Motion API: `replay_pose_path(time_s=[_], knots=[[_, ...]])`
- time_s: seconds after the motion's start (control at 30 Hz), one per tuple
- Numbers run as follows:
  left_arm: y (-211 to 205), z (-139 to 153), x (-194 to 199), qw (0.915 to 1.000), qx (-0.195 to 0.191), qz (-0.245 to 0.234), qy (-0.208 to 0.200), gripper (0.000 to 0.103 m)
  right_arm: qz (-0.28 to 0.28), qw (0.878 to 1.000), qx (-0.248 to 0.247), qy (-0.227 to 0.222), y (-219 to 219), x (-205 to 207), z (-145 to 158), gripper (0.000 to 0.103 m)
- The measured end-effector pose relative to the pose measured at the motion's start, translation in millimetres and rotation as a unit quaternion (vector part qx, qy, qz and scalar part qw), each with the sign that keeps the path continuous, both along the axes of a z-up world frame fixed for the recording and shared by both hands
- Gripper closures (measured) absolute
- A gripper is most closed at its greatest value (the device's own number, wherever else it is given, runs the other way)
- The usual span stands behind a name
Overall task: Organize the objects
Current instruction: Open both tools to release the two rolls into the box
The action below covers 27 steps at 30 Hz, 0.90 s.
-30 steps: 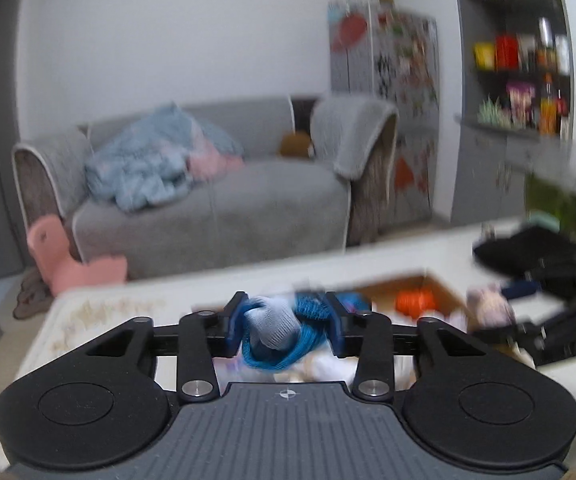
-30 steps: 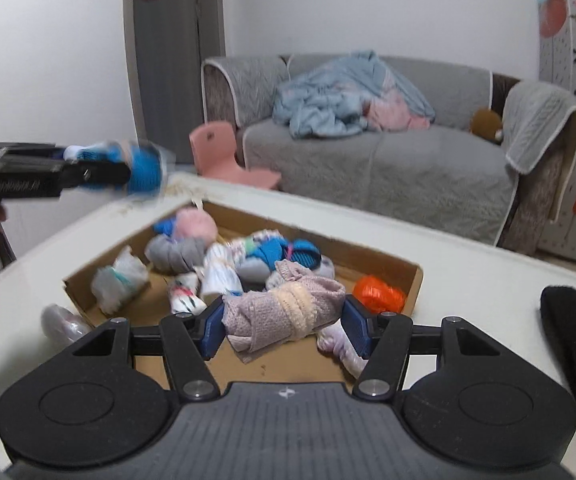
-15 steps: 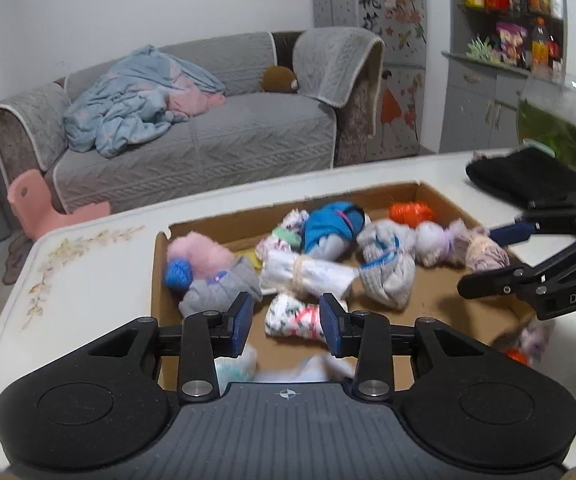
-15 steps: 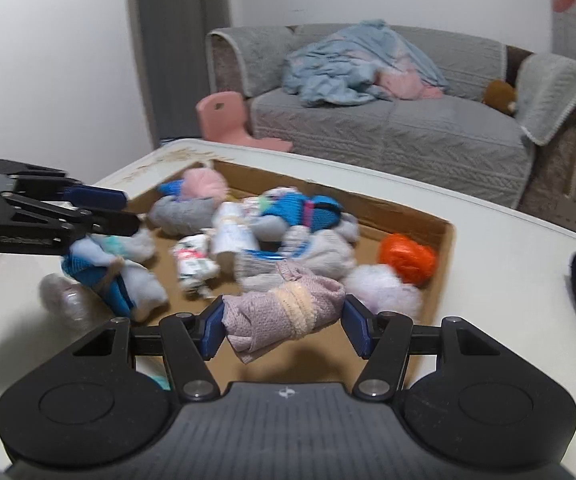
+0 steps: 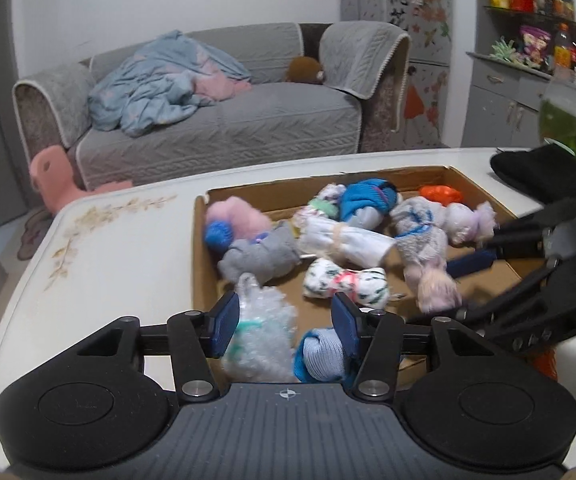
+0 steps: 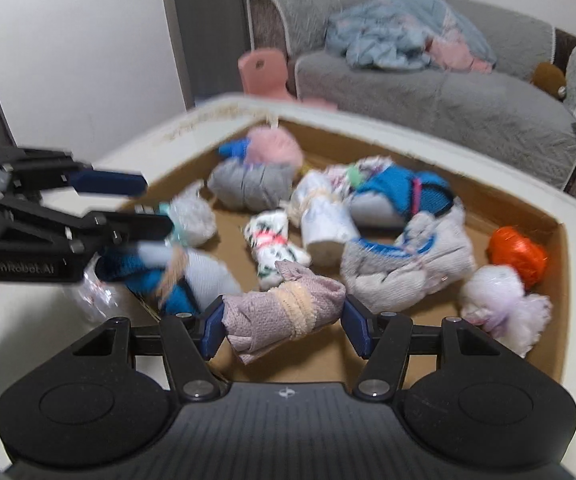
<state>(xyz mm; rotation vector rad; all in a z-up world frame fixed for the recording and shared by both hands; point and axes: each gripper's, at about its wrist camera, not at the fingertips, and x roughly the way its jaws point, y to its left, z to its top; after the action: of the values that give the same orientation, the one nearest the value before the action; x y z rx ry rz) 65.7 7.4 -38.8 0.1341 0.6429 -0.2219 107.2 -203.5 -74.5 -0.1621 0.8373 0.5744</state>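
Left tool, jaws opening, above cardboard box near edge.

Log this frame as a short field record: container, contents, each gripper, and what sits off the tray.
container: shallow cardboard tray on a white table
contents: rolled sock bundles, among them a floral one and an orange one
left gripper: jaws opening, blue-grey sock bundle below them, not gripped
right gripper: shut on mauve sock bundle over the tray
off tray: black cloth on the table
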Motion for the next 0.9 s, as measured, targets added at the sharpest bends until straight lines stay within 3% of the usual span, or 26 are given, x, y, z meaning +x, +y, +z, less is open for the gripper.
replay_pose_path(time_s=[0.17, 0.4, 0.6, 0.9], knots=[[7.9, -2.6, 0.8, 0.9999, -0.005, 0.005, 0.009, 0.045, -0.001, 0.999, 0.008, 0.043, -3.4, 2.9, -4.4, 0.045], [4.7, -2.3, -9.2, 0.9998, 0.005, -0.006, 0.016, 0.043, 0.019, 0.998, 0.0, 0.052, -1.5, -16.3, -4.1, 0.045], [7.7, -10.1, -43.1, 0.9996, -0.001, 0.001, 0.028, 0.042, 0.025, 0.998, 0.0, 0.054, -6.4, -49.1, -2.6, 0.045], [1.9, -13.2, -105.7, 0.9998, -0.006, 0.015, 0.009, 0.04, 0.024, 0.999, 0.01, 0.048, -17.8, -95.3, 2.1, 0.045]])
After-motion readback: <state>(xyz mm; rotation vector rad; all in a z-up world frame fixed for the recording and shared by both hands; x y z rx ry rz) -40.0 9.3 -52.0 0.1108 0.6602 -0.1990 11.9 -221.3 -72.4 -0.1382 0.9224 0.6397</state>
